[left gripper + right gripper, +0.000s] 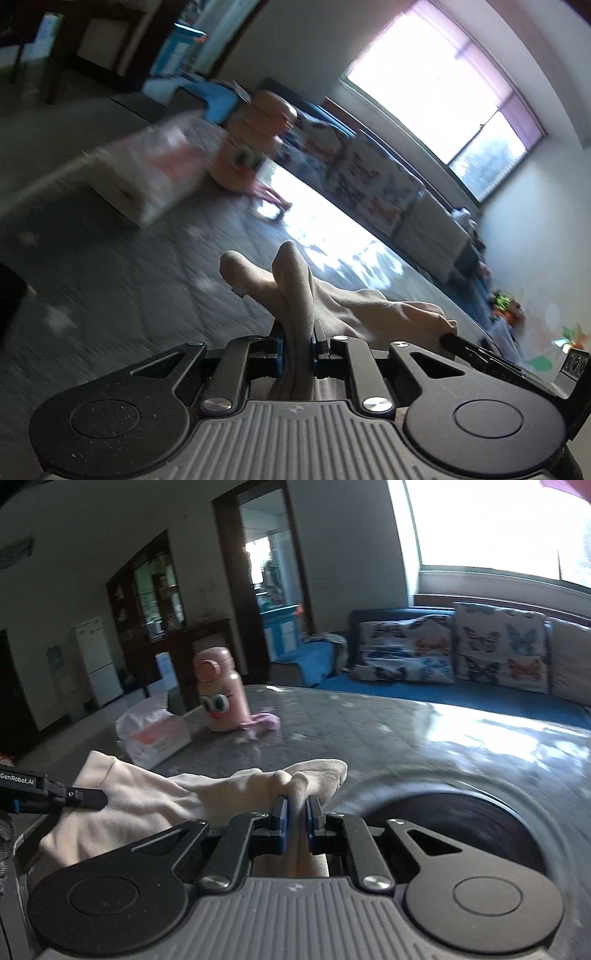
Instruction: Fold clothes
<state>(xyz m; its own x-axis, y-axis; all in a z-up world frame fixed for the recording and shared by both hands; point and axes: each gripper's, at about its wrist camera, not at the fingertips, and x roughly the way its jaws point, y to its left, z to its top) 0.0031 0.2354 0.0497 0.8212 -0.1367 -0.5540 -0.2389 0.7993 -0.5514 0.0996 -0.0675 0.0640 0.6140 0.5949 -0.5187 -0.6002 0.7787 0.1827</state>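
Note:
A cream-coloured garment [354, 306] hangs between both grippers above a grey patterned table [129, 266]. My left gripper [298, 339] is shut on one bunched edge of it, and folds of cloth stick up past the pads. My right gripper [297, 812] is shut on another bunched edge of the same cream garment [147, 805], which spreads off to the left. In the right wrist view the left gripper's black finger [81, 797] shows at the left edge against the cloth. In the left wrist view the right gripper's finger [476, 350] shows at the right.
On the table [406, 738] stand a pink bottle with a cartoon face [219, 694], a tissue pack [155, 731] and a small pink cloth [262, 720]. A blue sofa with butterfly cushions [498, 650] lies behind, under a bright window. A dark round stool [461, 827] sits beside the table.

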